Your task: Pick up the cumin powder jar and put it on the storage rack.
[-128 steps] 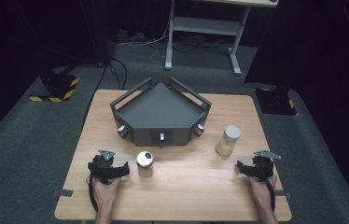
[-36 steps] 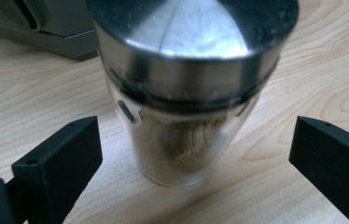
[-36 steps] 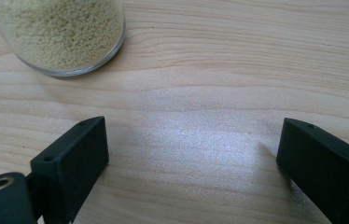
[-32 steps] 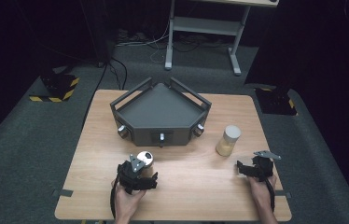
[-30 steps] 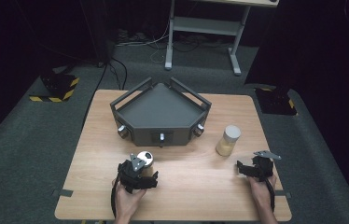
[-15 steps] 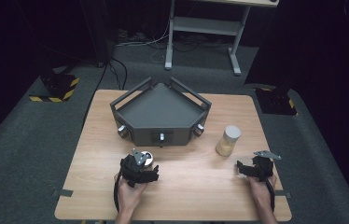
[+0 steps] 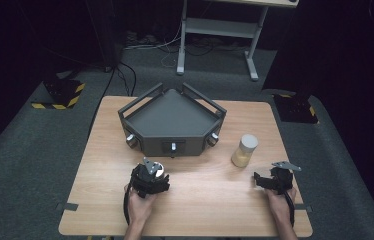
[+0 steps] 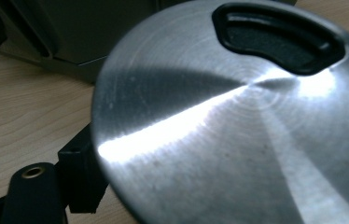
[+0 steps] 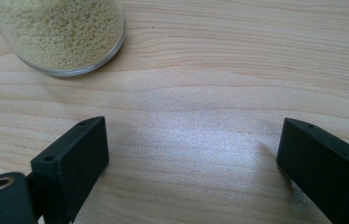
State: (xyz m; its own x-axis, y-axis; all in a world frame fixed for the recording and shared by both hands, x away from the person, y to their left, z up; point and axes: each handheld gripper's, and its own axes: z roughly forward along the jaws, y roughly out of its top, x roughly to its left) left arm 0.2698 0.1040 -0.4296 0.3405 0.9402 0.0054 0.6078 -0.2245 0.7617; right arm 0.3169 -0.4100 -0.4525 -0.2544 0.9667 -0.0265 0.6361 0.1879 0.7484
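While high view hides it, left gripper view shows steel lid, black slot.

Dark wedge-shaped box with knobs, wooden table, grain-filled jar, metal stand

two jars, one grey tray, two hand-held grippers.

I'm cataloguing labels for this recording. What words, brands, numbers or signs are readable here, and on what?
No readable text anywhere.
Metal lid of the canister at the left claw: brushed metal with a black recess, no marking.
Glass jar of yellow grains: no label visible.
Dark angular box: knobs on its front, any markings too small to tell.
Yellow-black hazard stripes on the floor: a pattern, no words.
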